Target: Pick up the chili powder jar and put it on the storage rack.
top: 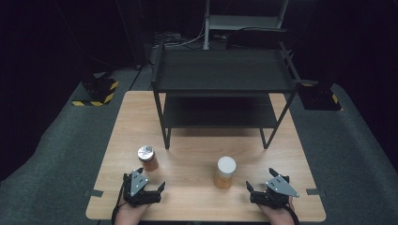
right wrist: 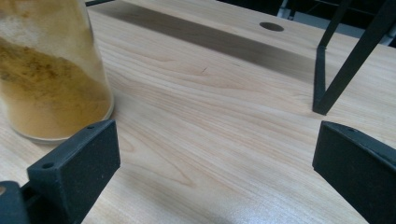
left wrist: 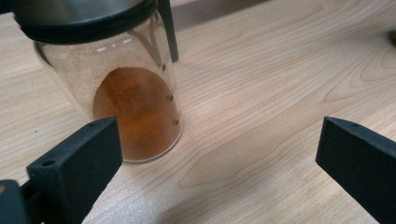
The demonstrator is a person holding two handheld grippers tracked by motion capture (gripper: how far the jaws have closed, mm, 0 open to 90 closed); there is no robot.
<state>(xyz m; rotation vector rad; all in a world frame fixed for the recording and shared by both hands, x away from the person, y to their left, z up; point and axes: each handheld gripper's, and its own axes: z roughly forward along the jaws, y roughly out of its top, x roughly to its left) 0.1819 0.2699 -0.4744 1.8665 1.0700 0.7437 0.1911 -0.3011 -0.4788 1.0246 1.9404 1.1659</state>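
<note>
A glass jar with a metal lid [top: 148, 158], holding red-orange powder, stands on the wooden table [top: 197, 150] at the near left. My left gripper [top: 151, 178] lies just in front of it, open, with nothing between its jaws. In the left gripper view the jar [left wrist: 135, 102] stands close, beyond the left jaw, and the left gripper [left wrist: 219, 154] is empty. A white-lidded jar [top: 225, 172] of yellow-orange powder stands near the middle front. My right gripper [top: 259, 179] rests to its right, open and empty. In the right gripper view that jar [right wrist: 51, 84] is beyond the left jaw of the right gripper [right wrist: 215, 154].
A black two-tier shelf rack [top: 223, 77] stands on the far half of the table, its front legs [right wrist: 327, 88] just behind the jars. A small round hole [right wrist: 272, 26] is in the tabletop. Grey carpet surrounds the table.
</note>
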